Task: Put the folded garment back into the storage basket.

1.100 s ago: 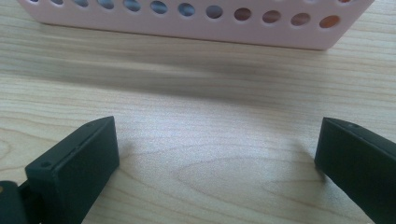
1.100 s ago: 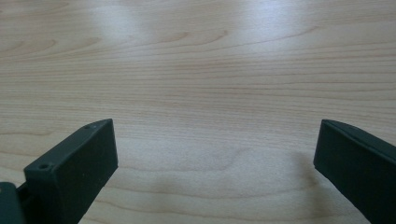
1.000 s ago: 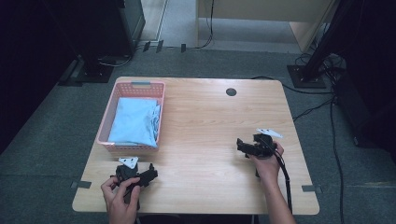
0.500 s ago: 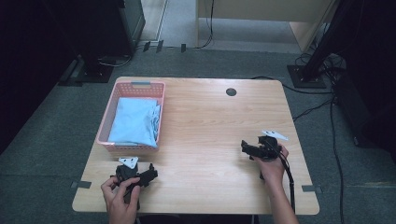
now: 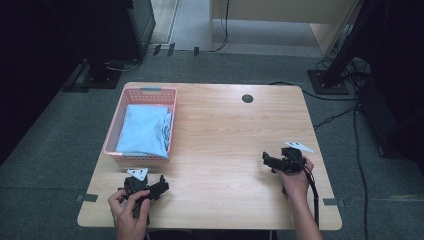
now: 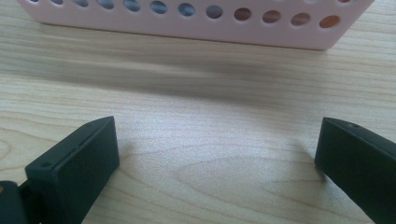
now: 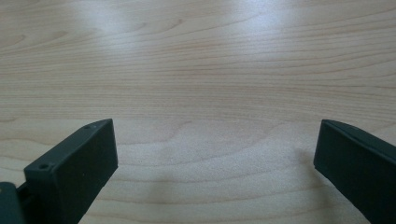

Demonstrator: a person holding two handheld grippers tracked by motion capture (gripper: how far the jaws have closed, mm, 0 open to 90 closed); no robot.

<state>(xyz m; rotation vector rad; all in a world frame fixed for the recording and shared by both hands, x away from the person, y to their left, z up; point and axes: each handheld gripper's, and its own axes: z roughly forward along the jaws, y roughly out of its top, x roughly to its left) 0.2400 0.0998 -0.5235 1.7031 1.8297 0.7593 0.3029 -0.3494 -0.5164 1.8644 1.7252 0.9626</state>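
Blocky black fingers point(image 6: 74, 168) over woodgrain table point(image 6: 210, 154)

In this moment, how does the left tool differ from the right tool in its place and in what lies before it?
The left tool lies near the table's front left, just before the pink basket; the right tool lies at the right side, far from that basket. The left tool faces the basket's holed wall; the right tool faces bare wood. Both are open, empty and low over the table.
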